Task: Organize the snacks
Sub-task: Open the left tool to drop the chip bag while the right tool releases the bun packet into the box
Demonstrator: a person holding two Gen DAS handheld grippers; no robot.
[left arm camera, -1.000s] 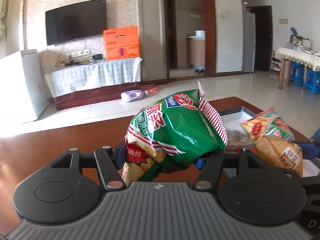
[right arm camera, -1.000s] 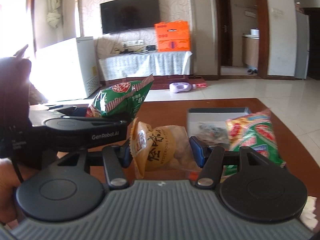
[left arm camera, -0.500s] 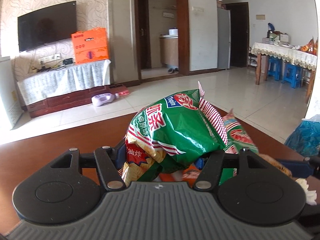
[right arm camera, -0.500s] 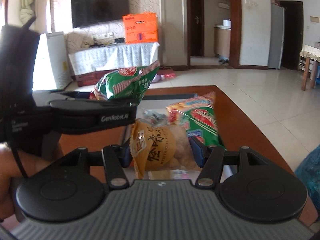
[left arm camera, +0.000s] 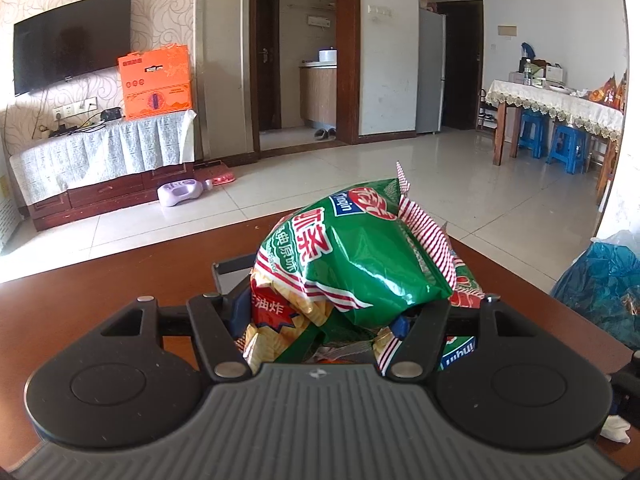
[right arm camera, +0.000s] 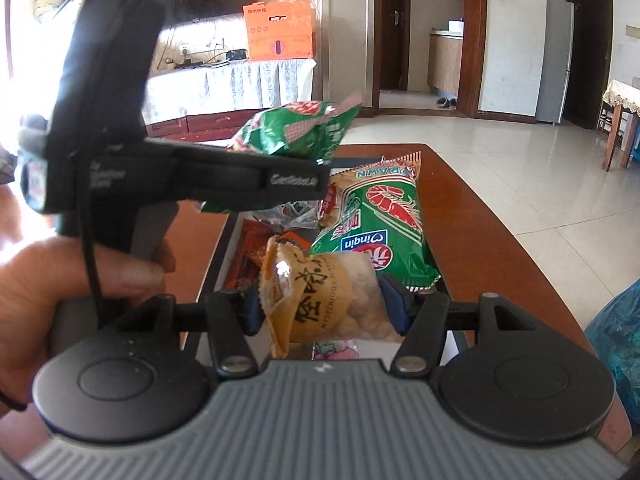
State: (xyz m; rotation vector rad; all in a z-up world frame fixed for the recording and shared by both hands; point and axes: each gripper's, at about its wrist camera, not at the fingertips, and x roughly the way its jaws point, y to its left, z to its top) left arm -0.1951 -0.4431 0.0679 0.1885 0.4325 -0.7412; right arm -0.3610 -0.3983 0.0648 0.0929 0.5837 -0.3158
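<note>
My left gripper (left arm camera: pixel 322 314) is shut on a green chip bag (left arm camera: pixel 352 264) and holds it above a grey tray (left arm camera: pixel 230 270) on the brown table. In the right wrist view the left gripper (right arm camera: pixel 280 176) and its green bag (right arm camera: pixel 300 130) hang over the tray's far left part. My right gripper (right arm camera: pixel 322 312) is shut on a yellow snack packet (right arm camera: pixel 320 300) above the near end of the tray (right arm camera: pixel 220 256). A green prawn cracker bag (right arm camera: pixel 376 228) and several small packets (right arm camera: pixel 256 248) lie in the tray.
A blue plastic bag (left arm camera: pixel 600 284) sits at the table's right edge, also in the right wrist view (right arm camera: pixel 616 336). The table edge (right arm camera: pixel 500 216) runs along the right. A crumpled white tissue (left arm camera: pixel 614 428) lies near the right.
Both grippers swung to the right and came over the tray, each still holding its packet. The left gripper now hangs closer in front of the right one.
</note>
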